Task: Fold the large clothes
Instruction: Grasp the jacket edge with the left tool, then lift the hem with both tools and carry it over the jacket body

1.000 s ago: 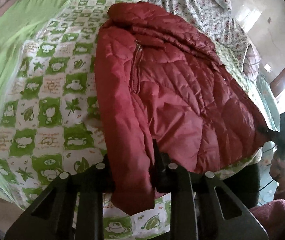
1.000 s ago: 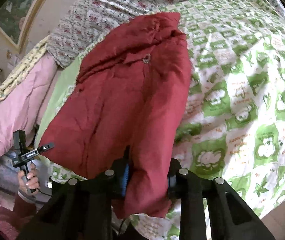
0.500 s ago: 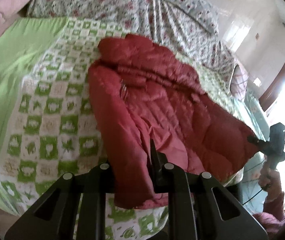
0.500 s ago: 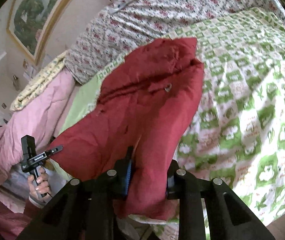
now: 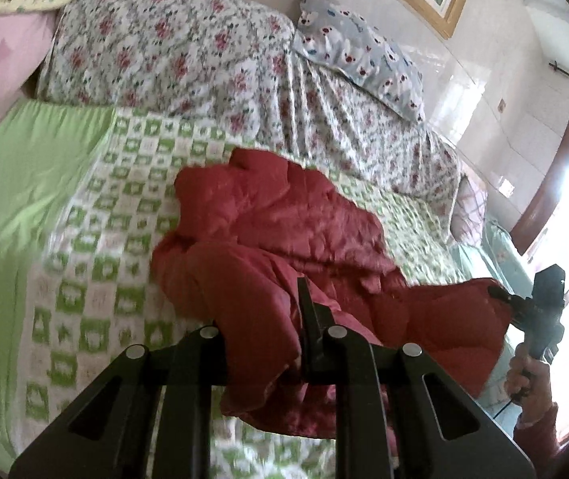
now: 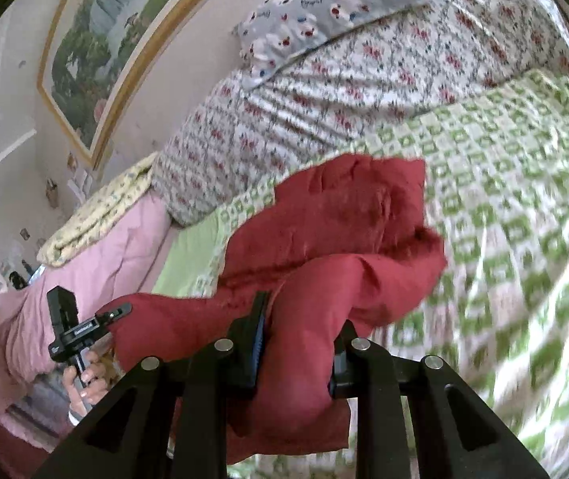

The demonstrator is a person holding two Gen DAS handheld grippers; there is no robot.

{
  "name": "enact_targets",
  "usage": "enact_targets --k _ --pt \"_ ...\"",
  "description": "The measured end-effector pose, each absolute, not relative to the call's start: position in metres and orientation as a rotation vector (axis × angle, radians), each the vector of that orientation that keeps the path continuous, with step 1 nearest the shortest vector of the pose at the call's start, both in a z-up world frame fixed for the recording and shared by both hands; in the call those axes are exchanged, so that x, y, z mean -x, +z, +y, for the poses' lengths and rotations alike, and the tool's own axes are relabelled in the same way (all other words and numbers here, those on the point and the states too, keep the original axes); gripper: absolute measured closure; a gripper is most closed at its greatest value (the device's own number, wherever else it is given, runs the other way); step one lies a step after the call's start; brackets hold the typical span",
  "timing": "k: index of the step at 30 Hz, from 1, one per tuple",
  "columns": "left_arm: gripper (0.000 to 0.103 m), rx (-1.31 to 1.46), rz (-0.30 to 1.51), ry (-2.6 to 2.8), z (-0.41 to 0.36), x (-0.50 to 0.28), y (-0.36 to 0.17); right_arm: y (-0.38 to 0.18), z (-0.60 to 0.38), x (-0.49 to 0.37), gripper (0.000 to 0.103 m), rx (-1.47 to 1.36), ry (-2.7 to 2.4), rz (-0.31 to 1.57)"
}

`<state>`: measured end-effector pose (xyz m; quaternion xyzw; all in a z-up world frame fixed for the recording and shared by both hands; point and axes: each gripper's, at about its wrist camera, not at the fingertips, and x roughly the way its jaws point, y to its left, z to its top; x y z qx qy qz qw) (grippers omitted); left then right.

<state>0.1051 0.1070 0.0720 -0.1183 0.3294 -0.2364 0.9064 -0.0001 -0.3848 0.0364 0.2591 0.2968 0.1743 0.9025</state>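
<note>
Bed [image 5: 84, 239] with green checked quilt fills both views. On it lies a red puffer jacket [image 5: 284, 231], its near hem lifted off the quilt. Left gripper [image 5: 260, 343] is clamped on one hem corner, right gripper [image 6: 300, 343] on the other, fabric bunched between each pair of jaws.

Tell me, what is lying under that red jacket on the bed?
Under the red jacket lies a green-and-white checkered quilt, which shows on both sides of it. Whatever sits directly beneath the jacket's bunched middle is covered and cannot be seen.
</note>
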Motion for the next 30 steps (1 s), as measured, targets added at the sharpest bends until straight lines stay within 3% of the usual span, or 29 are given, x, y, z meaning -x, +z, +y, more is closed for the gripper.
enact_targets --k 17,30 --pt "0.086 0.308 0.686 -0.383 0.077 -0.258 0.101 0.056 -0.419 -0.142 0.081 -0.616 0.223 0.546" --pt "0.085 0.366 0.796 -0.246 0.062 -0.387 0.054 0.006 -0.441 -0.258 0.081 -0.659 0.078 0.600"
